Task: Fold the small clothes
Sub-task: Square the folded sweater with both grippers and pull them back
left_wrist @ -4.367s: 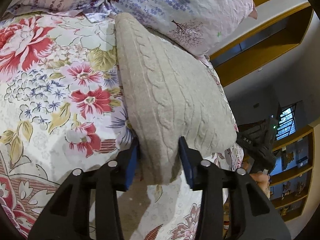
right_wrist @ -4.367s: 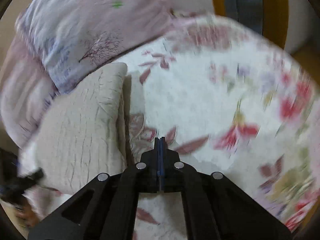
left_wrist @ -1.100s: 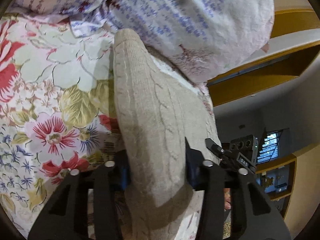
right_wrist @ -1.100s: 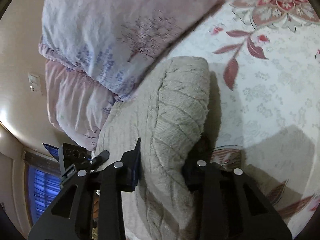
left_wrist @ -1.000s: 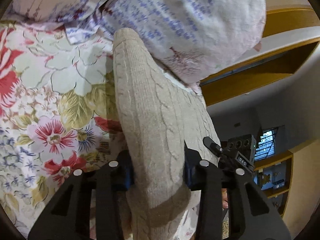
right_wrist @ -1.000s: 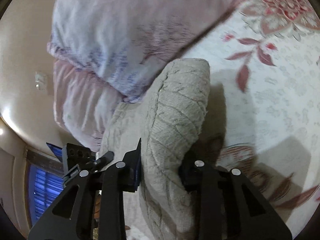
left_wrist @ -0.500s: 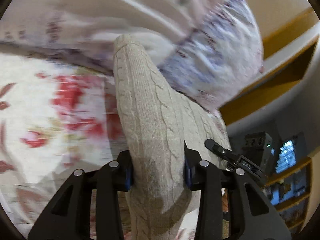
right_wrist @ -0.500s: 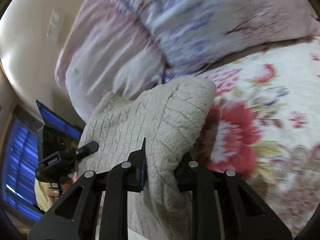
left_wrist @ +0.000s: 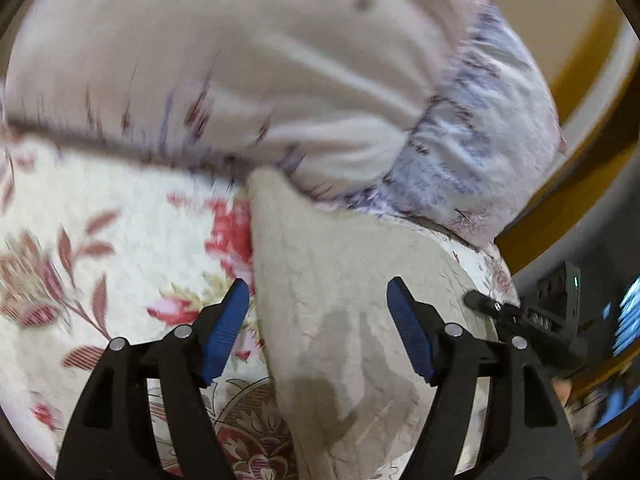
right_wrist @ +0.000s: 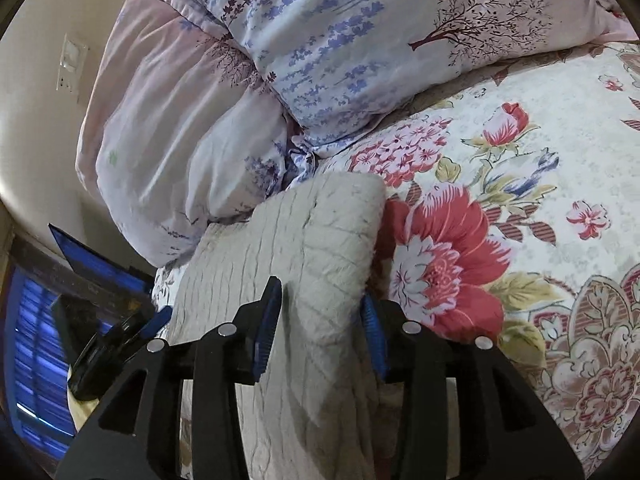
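Note:
A folded beige cable-knit sweater lies on the floral bedspread, its far end against the pillows. In the left wrist view my left gripper straddles its near left corner. Its jaws are opening, and the blue pads stand clear of the knit. In the right wrist view the sweater runs between the jaws of my right gripper. They are opening too, and a dark gap shows at the left pad. Each view catches the other gripper beside the sweater, the right one and the left one.
Two pillows, pale pink and lavender-print, are stacked just beyond the sweater. Floral bedspread spreads to the right. A wall switch and a blue-lit window are at the left. A wooden shelf stands past the bed.
Both grippers carried the pinched sweater across the bed to the pillows. Their jaws have since spread, and the knit has relaxed between the pads.

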`<state>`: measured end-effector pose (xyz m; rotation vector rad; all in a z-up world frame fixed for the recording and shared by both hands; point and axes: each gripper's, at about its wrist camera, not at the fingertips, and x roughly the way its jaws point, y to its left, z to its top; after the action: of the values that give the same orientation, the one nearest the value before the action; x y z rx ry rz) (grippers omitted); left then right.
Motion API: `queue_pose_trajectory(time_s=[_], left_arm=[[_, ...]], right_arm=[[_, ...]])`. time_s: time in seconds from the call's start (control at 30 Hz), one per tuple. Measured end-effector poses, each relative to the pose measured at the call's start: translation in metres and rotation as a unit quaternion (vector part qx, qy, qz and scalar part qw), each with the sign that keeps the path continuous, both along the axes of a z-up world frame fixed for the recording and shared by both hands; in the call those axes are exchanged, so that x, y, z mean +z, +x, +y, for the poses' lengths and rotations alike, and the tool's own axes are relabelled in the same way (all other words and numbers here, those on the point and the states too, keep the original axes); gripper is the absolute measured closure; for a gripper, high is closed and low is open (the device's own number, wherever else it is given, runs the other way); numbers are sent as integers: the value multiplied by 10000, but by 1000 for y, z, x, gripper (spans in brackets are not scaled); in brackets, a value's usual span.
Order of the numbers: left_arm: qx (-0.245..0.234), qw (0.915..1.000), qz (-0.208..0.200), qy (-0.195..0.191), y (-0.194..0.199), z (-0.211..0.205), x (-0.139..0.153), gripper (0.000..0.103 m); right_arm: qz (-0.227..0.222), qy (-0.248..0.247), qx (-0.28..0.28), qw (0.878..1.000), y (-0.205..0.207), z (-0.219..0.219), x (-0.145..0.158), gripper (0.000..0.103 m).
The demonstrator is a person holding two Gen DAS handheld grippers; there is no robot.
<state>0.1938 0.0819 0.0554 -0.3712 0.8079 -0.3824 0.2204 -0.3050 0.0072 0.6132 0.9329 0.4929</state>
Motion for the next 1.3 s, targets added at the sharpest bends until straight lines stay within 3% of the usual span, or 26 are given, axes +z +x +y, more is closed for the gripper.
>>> queue_pose_trajectory(time_s=[0.07,0.13,0.3,0.4,0.47,0.73,0.8,0.87,0.97,1.07,1.2,1.3], left_arm=[[-173,9987,-319,361,-9,-16,10,31],[-403,9952,-564,690,-18,-31,14,30],[-585,9914,-582,1018,-18,-55,9,29],[-508,9915,-489,1095,-20,-54,5,29],[-360,9910,-476,1201,-23,-49,4,25],[-68,9841,-406,1730,-35,-43,-3,19],[-68,9842,-310,1744,-33,-42,-9,18],[-41,9852,-231,1698,-33,-41,-14,15],[-21,9852,-193,1705,-32,-41,-18,11],[4,9850,-172,1717,-31,-41,-22,7],[42,9858,-145,1673,-31,-41,-24,4],[90,9848,-200,1723,-35,-42,-22,3]], right_arm=[[-221,-328,15,9992,0,11,5,84],[-468,-886,-161,9948,-3,20,10,90],[-237,-1126,-364,9927,4,22,3,91],[-296,-1294,-296,9907,0,23,9,84],[-480,-1418,-343,9881,-10,21,18,71],[-1297,-1878,-65,9736,-54,38,44,71],[-1477,-2158,-217,9650,-63,40,48,71],[-1600,-2096,-268,9642,-69,39,51,71],[-1549,-2022,93,9670,-73,46,47,71],[-1163,-2395,420,9630,-66,62,27,70],[-982,-2276,307,9683,-61,59,20,66],[-1024,-2182,338,9699,-65,58,23,53]])
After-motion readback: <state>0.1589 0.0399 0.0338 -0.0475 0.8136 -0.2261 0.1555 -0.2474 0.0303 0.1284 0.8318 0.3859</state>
